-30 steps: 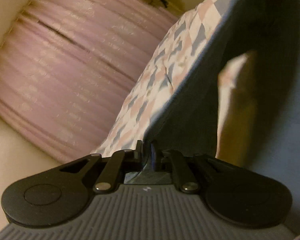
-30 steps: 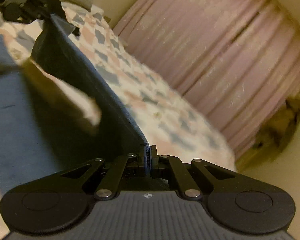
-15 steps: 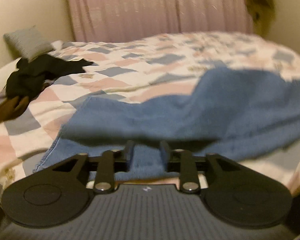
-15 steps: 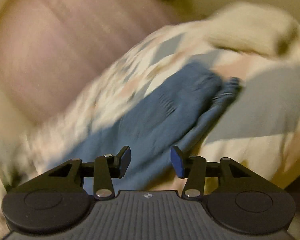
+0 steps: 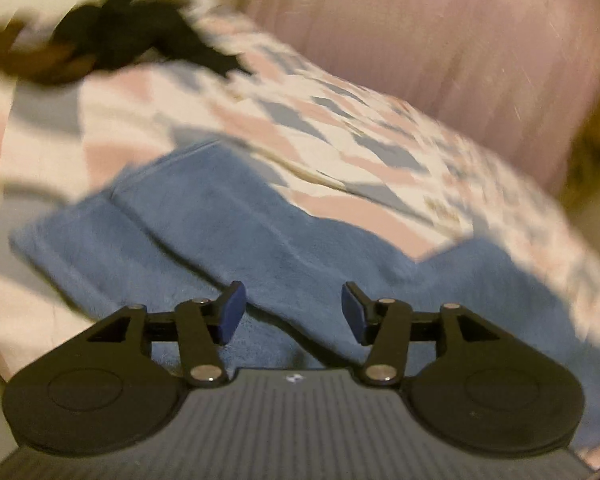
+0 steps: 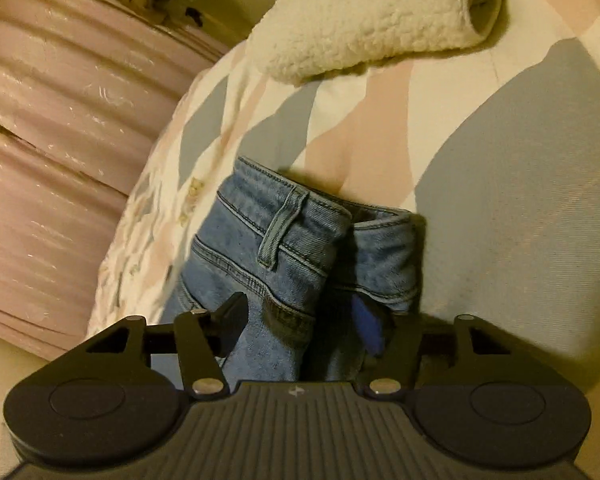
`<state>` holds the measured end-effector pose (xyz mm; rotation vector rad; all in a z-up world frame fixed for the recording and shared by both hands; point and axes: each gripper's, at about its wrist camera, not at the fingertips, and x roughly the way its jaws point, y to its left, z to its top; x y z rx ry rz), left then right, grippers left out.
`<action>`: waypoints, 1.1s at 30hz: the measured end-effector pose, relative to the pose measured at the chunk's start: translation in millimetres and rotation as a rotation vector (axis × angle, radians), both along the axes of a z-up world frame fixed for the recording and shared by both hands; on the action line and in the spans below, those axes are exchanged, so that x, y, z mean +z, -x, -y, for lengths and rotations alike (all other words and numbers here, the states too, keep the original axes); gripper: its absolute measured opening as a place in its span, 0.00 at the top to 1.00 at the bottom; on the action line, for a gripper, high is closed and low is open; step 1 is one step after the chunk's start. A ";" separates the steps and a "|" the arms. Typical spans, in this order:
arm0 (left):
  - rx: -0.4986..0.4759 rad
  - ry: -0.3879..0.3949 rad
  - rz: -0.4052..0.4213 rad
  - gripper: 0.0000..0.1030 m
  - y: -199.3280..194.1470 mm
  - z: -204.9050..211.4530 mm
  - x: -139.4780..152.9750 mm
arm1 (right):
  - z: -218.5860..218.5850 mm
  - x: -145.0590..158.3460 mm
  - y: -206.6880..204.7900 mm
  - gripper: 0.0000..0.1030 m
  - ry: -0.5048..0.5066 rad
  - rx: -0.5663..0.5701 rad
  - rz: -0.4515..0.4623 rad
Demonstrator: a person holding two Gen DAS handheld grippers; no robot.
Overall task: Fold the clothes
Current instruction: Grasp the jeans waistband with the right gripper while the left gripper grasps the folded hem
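jeans: folded denim, stitched waistband and belt loop, on the patchwork quilt
right gripper: jaws apart, straddling jeans, not clamped
left gripper: jaws wide, empty, over jeans leg; blurry
fleece: cream, nubbly, beyond jeans

Both wrist views low over bed, close; left blurred; shared: curtain.
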<state>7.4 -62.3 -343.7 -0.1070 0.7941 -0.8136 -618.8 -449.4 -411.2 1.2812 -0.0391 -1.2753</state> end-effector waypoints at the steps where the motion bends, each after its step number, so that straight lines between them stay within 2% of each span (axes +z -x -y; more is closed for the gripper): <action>1: 0.043 0.026 -0.047 0.53 -11.7 -3.0 -5.5 | 1.3 -1.0 -3.9 0.40 0.009 0.001 -0.015; 4: 0.201 0.086 -0.174 0.53 -52.6 -11.3 -23.2 | -6.3 -0.9 0.3 0.40 0.026 0.001 -0.033; 7: 0.307 0.118 -0.295 0.53 -91.0 -14.8 -42.5 | -8.4 -0.3 5.8 0.40 0.026 -0.002 -0.012; 11: 0.345 0.137 -0.303 0.53 -122.3 -4.5 -53.9 | -8.3 0.7 11.1 0.42 0.015 -0.009 0.019; 14: 0.374 0.149 -0.307 0.56 -143.3 3.3 -54.7 | -6.2 3.8 12.5 0.74 0.011 -0.003 0.007; 15: 0.371 0.141 -0.302 0.80 -148.0 4.2 -50.2 | -5.6 5.4 13.2 0.78 0.008 -0.001 0.004; 16: 0.368 0.134 -0.297 0.99 -152.8 5.1 -45.6 | -6.1 9.6 14.1 0.81 0.020 -0.002 0.002; 17: 0.355 0.139 -0.264 1.00 -154.1 2.6 -34.7 | -7.6 16.7 15.1 0.86 0.047 0.003 0.001; 19: 0.294 0.214 -0.145 1.00 -145.1 -10.6 -2.4 | -13.4 36.5 17.9 0.89 0.123 0.024 0.015; 21: 0.264 0.244 0.019 0.99 -122.1 -29.3 32.6 | -23.7 56.2 21.1 0.90 0.183 0.041 0.029; 22: 0.255 0.259 0.070 0.99 -112.2 -40.4 42.6 | -29.0 64.1 22.7 0.90 0.203 0.043 0.019; 23: 0.257 0.274 0.086 0.98 -105.3 -52.5 46.0 | -32.8 66.7 25.4 0.90 0.205 0.042 0.009; 25: 0.291 0.260 0.059 0.98 -98.4 -72.3 33.5 | -37.4 61.7 31.8 0.90 0.168 0.036 -0.003; 26: 0.302 0.229 0.030 0.98 -99.4 -76.5 18.3 | -37.6 51.4 33.6 0.90 0.123 0.033 -0.022; 29: 0.348 0.106 -0.174 0.99 -112.6 -80.9 -43.3 | -39.0 17.0 34.8 0.90 0.004 0.021 -0.043; 30: 0.361 0.121 -0.232 0.99 -114.5 -86.3 -59.1 | -40.7 10.2 36.4 0.89 -0.007 0.010 -0.030; 32: 0.371 0.194 -0.264 0.99 -113.3 -97.9 -66.7 | -43.5 9.0 40.7 0.88 -0.004 -0.017 0.009; 33: 0.374 0.225 -0.283 0.98 -114.1 -101.5 -66.6 | -43.4 11.8 40.8 0.81 -0.002 -0.021 0.007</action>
